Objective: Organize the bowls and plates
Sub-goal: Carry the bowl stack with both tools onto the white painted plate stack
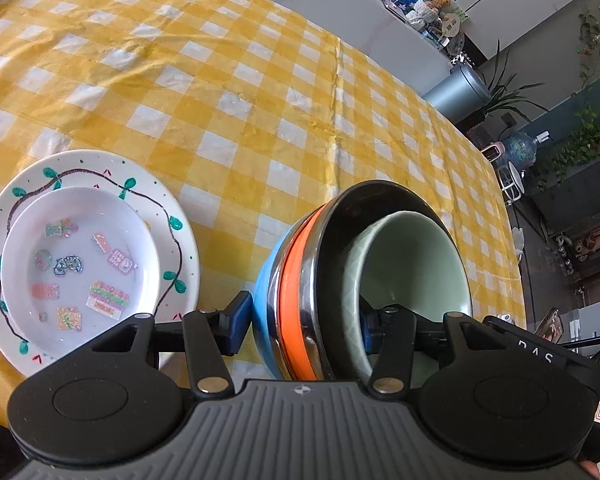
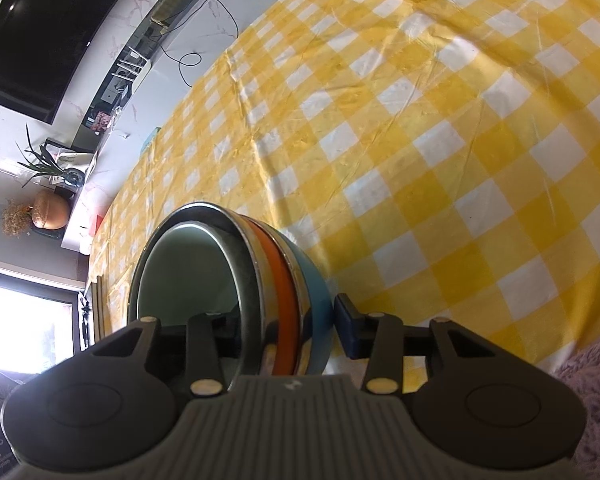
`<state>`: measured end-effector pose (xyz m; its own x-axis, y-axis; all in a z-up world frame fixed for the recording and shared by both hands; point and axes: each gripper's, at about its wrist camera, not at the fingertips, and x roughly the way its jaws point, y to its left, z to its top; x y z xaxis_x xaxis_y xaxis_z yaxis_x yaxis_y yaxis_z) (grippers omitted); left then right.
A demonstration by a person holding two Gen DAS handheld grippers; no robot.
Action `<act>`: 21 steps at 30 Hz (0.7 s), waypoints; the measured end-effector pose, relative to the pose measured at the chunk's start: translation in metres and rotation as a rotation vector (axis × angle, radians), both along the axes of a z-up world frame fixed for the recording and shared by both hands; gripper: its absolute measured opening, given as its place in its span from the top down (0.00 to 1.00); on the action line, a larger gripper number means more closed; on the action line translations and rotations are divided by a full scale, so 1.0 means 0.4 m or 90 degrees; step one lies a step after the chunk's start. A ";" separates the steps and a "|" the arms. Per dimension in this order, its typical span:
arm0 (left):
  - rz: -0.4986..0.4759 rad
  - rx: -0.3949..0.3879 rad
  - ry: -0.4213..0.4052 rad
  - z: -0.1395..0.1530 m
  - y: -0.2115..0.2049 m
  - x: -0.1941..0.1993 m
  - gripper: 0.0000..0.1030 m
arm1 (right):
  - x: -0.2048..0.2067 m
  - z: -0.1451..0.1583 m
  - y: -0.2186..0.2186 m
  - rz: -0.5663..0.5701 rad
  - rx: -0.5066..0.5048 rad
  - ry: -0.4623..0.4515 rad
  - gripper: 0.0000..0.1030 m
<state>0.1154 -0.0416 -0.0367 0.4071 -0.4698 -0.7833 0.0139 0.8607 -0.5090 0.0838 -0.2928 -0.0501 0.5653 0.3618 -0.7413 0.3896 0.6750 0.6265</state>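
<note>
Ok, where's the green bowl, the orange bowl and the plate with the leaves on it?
green bowl [image 1: 412, 264]: left wrist view, on its pale inside wall.
orange bowl [image 1: 298, 292]: left wrist view, on its orange outer band in the stack.
leaf plate [image 1: 100, 168]: left wrist view, on its bare painted rim.

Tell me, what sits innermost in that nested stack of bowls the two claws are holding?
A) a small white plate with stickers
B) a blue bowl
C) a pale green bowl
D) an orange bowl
C: the pale green bowl sits inside the steel bowl, with the orange bowl and blue bowl outside it; both the left claw and right claw straddle the stack's rims.
</note>
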 end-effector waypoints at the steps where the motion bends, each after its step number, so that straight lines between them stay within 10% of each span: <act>1: 0.001 0.001 -0.002 0.004 0.005 -0.002 0.44 | -0.001 0.002 0.003 0.001 0.001 -0.002 0.59; 21: 0.101 0.018 -0.041 0.095 0.241 -0.070 0.44 | 0.025 0.078 0.226 0.097 0.016 -0.044 0.60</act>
<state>0.0876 0.0547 0.0015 0.5235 -0.3745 -0.7653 -0.0911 0.8685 -0.4873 0.0939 -0.2023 -0.0190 0.5524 0.4649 -0.6919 0.2395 0.7065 0.6659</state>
